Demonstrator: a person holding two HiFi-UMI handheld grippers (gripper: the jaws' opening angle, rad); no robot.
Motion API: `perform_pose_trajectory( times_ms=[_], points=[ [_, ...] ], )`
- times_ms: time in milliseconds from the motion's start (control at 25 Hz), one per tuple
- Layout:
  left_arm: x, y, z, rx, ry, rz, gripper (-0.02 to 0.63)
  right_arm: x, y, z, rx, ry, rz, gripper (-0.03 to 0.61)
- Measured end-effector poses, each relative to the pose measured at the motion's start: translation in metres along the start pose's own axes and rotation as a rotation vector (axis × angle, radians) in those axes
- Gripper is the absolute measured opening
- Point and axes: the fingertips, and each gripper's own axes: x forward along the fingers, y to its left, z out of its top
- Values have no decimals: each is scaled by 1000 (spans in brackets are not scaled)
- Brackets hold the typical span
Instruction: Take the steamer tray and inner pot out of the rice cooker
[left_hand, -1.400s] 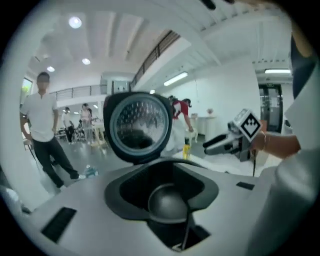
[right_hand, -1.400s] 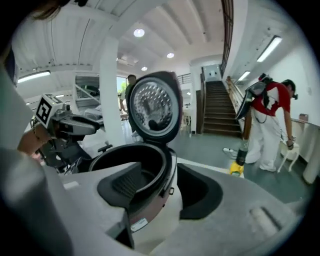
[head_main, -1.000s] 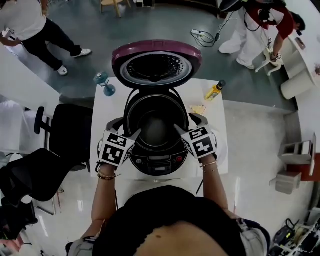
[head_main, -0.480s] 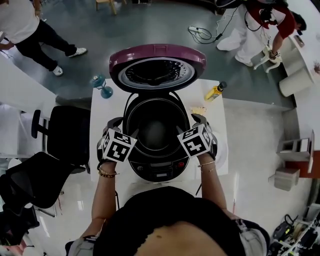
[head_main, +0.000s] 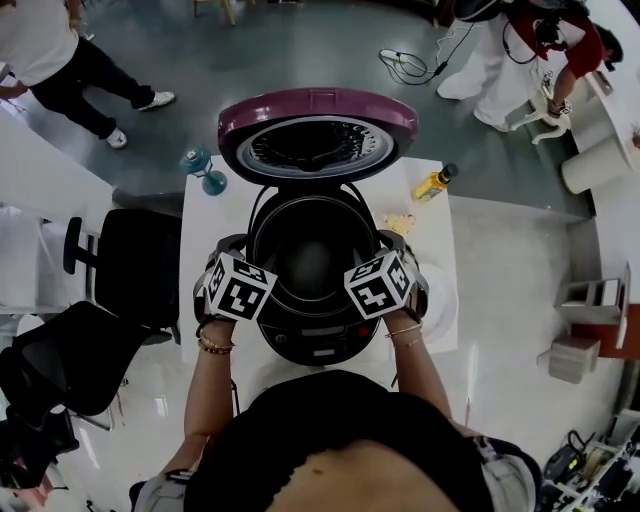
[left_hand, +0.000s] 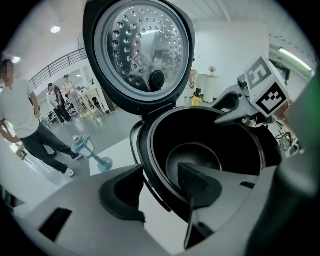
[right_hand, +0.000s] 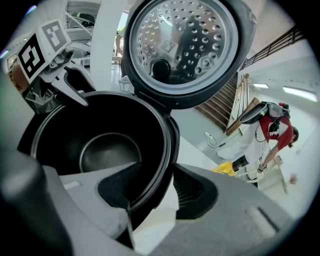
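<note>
Looking down through the head view, I see the rice cooker (head_main: 312, 345) on the white worktop (head_main: 215, 220), its lid (head_main: 315, 125) thrown back and the inner pot (head_main: 312, 255) seated inside. The left gripper (head_main: 262, 270) and right gripper (head_main: 362, 268) flank the opening. In the left gripper view, my fingers (left_hand: 197, 182) have just been closing; they stand apart astride the pot's rim, not pressing it. In the right gripper view it is the same: fingers (right_hand: 192, 192) spread, just narrowed, the rim between them.

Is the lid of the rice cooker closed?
No, the lid stands open behind the rice cooker, showing its perforated inner plate.
</note>
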Motion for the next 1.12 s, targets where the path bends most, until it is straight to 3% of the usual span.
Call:
perform_pose_trajectory(
  times_ms=[160,320,480,760,920,1120],
  points=[
    [-3,2,2,-38,-7,-1,202,-6,-2,5,1,-42,-58,169],
    [-5,4,0,-8,7,41,164,-20,-3,18,40,-123,-78,112],
    [-7,4,1,-37,-2,24,152,-25,-6,25,158,-205,16,93],
    [-11,6,3,-94,-8,-19,130,-33,-14,26,280,-313,111,75],
    [-15,3,4,-82,-1,-45,129,-35,-16,29,389,-408,225,66],
    [-21,2,7,-149,-28,-108,91,-38,-21,33,566,-485,375,46]
  ],
)
